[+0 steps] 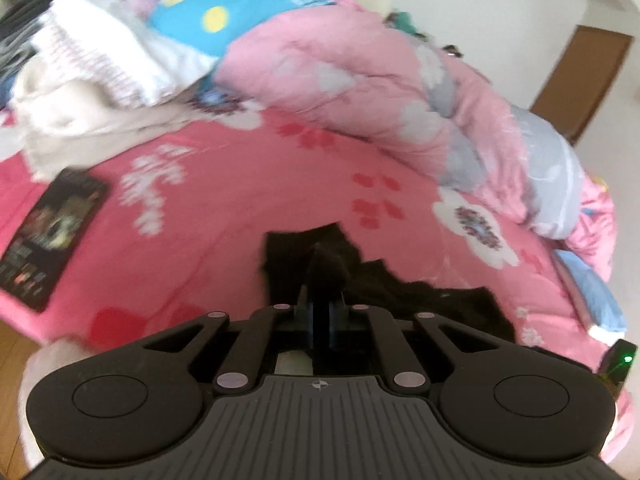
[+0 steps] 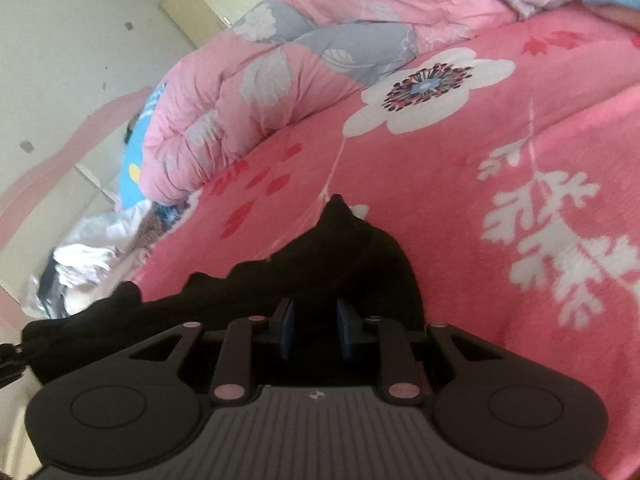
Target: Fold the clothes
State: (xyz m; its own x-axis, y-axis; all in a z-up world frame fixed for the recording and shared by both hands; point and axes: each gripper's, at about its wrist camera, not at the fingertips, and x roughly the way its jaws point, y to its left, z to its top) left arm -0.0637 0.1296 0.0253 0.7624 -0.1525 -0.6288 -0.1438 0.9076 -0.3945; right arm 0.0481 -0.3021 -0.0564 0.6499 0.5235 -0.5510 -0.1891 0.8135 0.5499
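The black fabric garment (image 1: 400,292) lies bunched on the pink floral bed sheet (image 1: 224,216), in the lower centre of both views, directly in front of the fingers.

Left hand-held gripper (image 1: 320,276): the jaws stand fully closed, with a peak of the black cloth pinched between them. Right hand-held gripper (image 2: 314,320): the jaws stand narrowly apart with black cloth filling the gap; the blue pads (image 2: 287,330) appear to press on it, so this is judged a grip on a thick bunch.

Hazards from this state:
- Each grip takes a gathered lump and not a flat edge. A lift may carry several layers together, which would leave creases locked into the fold.
- The right-hand hold is looser. Cloth may slip out under tension between the two hands.
- The dark printed flat card (image 1: 48,236) at the left of the left wrist view lies on the sheet; a sweep of cloth could drag it.
- The pink and grey quilted duvet (image 2: 248,92) is heaped along the far side; a wide spread could snag on it.

Orientation: the garment is crumpled and no collar, hem or sleeve can be identified. Its visible bulk runs from lower left to a point at the upper centre in the right wrist view; this is judged the long axis, running roughly between the two grippers
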